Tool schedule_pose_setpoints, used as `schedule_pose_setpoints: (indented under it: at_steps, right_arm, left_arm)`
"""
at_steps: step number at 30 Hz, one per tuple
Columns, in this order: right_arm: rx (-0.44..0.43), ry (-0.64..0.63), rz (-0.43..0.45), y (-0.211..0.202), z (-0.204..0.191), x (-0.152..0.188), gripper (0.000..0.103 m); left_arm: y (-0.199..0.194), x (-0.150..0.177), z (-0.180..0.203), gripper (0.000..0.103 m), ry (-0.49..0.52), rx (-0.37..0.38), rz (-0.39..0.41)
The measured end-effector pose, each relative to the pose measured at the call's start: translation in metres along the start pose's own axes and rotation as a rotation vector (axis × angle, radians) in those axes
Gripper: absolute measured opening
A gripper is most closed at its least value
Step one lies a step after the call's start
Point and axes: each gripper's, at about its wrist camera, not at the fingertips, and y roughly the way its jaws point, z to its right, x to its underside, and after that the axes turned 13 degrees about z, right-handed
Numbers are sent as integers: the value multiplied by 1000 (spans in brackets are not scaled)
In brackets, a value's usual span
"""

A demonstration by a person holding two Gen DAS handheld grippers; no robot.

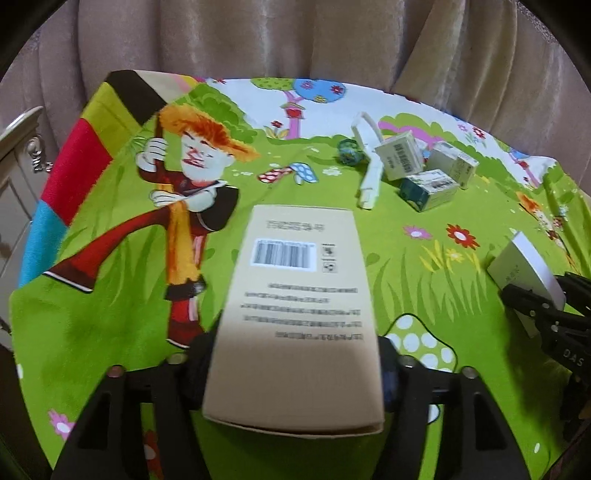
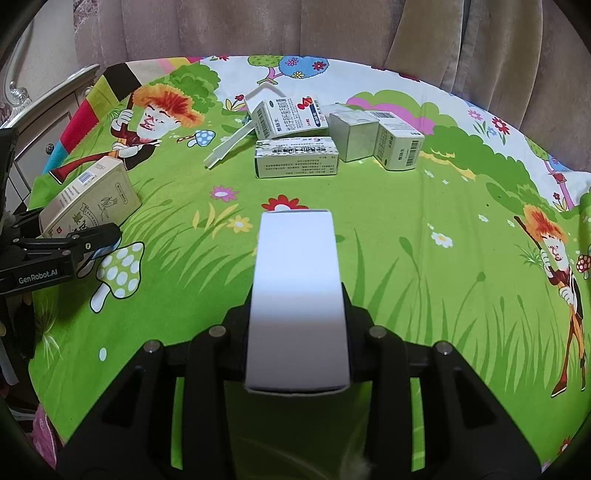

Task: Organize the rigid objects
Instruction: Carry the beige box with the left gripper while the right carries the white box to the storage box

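Observation:
My left gripper [image 1: 295, 369] is shut on a tan cardboard box [image 1: 295, 314] with a barcode, held above the green cartoon tablecloth [image 1: 110, 332]. From the right wrist view the same tan box [image 2: 92, 199] and left gripper [image 2: 74, 243] show at the left. My right gripper [image 2: 297, 314] is shut on a white box [image 2: 297, 295]; it shows at the right edge of the left wrist view [image 1: 524, 269]. A group of small medicine boxes [image 2: 295, 157] lies at the far middle of the table, also in the left wrist view [image 1: 424, 173].
A white plastic strip [image 2: 229, 144] lies left of the medicine boxes. A small round patterned object [image 1: 349, 151] sits beside the strip. A curtain [image 2: 295, 26] hangs behind the table. A cabinet [image 2: 48, 122] stands at the left.

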Motion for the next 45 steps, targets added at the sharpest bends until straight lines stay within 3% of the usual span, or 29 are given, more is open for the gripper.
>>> schedule_pose_setpoints:
  at_steps: [8,16,24,37,45]
  right_arm:
    - [26,-6,1,-3,-3,1,39]
    - [22,31,8,-42,-15,23,39]
    - [11,-29,11,-75,-33,35,39]
    - [60,23,32,-118,-4,46,39]
    - [102,70,52,-147,24,57,39]
  left_arm:
    - [-8,0,-9,52,-49,-19,26]
    - [-67,21,-2,52,-41,16,97]
    - [-88,41,12,52,-4,48,71]
    - [-104,33,64,52,72,134,78]
    - [-111,27,116,52,140,219,74]
